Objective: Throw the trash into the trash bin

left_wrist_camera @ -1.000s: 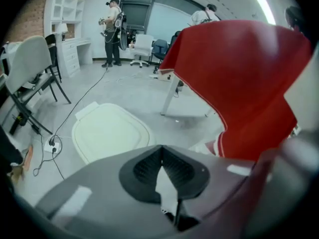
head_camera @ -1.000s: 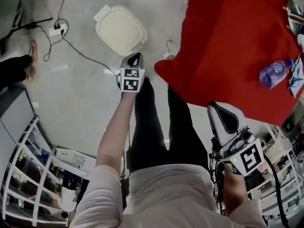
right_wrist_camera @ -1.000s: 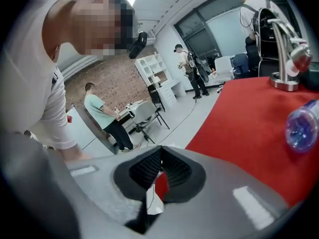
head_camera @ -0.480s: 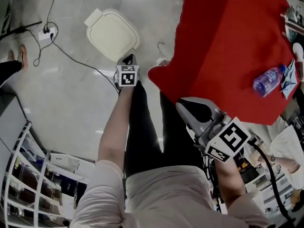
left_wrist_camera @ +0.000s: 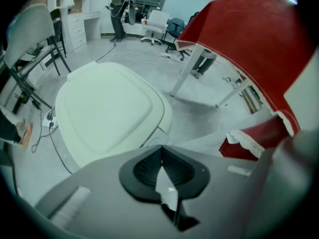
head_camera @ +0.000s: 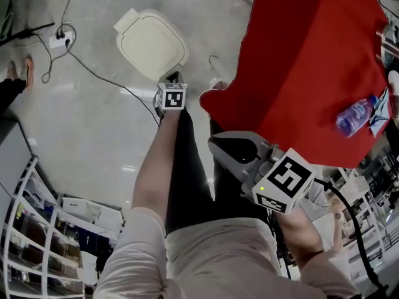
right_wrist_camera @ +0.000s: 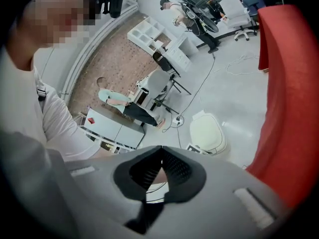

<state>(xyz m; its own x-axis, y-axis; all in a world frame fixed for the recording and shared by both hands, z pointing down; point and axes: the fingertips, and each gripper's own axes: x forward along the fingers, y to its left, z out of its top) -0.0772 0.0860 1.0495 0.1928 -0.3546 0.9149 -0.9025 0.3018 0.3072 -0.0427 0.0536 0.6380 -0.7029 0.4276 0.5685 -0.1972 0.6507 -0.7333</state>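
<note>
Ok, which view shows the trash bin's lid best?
The left gripper view: the trash bin sits large beyond the left claw, shut on a white scrap; its lid is plainly closed. The head view shows it smaller, from above. The right gripper view shows it small and far off.

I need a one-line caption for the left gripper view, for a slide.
Left gripper, jaws together, points down at the closed white trash bin beside the red-draped table.
</note>
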